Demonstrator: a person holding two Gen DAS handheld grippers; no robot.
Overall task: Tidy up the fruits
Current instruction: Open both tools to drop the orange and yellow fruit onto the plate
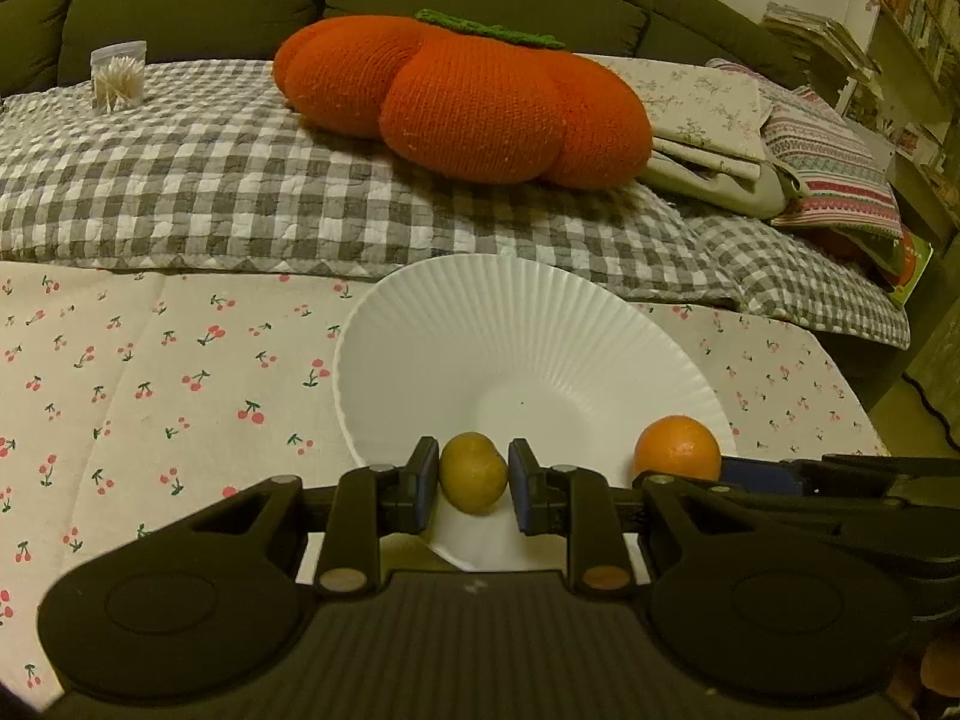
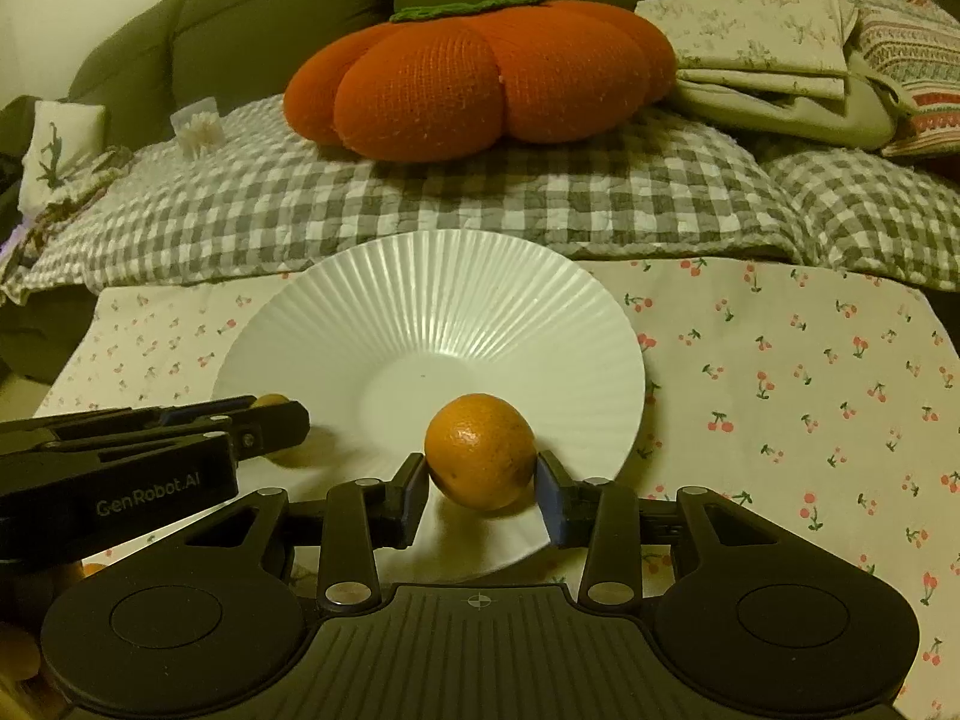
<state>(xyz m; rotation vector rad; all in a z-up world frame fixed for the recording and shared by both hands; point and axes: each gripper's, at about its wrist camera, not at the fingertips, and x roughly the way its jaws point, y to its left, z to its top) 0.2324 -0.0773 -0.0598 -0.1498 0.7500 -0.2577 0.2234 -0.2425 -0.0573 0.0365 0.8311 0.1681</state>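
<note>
A white fluted plate [image 1: 480,312] [image 2: 420,282] rests on the cherry-print cloth [image 1: 150,390] [image 2: 810,372]. My left gripper [image 1: 474,474] is shut on a small yellow-green fruit [image 1: 473,471], held over the plate's near rim. In the right wrist view, this fruit [image 2: 271,401] peeks out behind the left gripper's fingers [image 2: 264,423]. My right gripper [image 2: 480,471] is shut on an orange [image 2: 480,450] over the plate's near side. In the left wrist view, the orange [image 1: 678,447] appears to the right of the yellow-green fruit, with the right gripper's fingers [image 1: 762,476] beside it.
Behind the plate lies a grey checked quilt [image 1: 240,198] on a green sofa, carrying a knitted orange pumpkin cushion [image 1: 468,96] [image 2: 474,72]. A clear jar of toothpicks [image 1: 118,77] stands at the back left. Folded cloths [image 1: 750,138] [image 2: 792,48] are stacked at the right.
</note>
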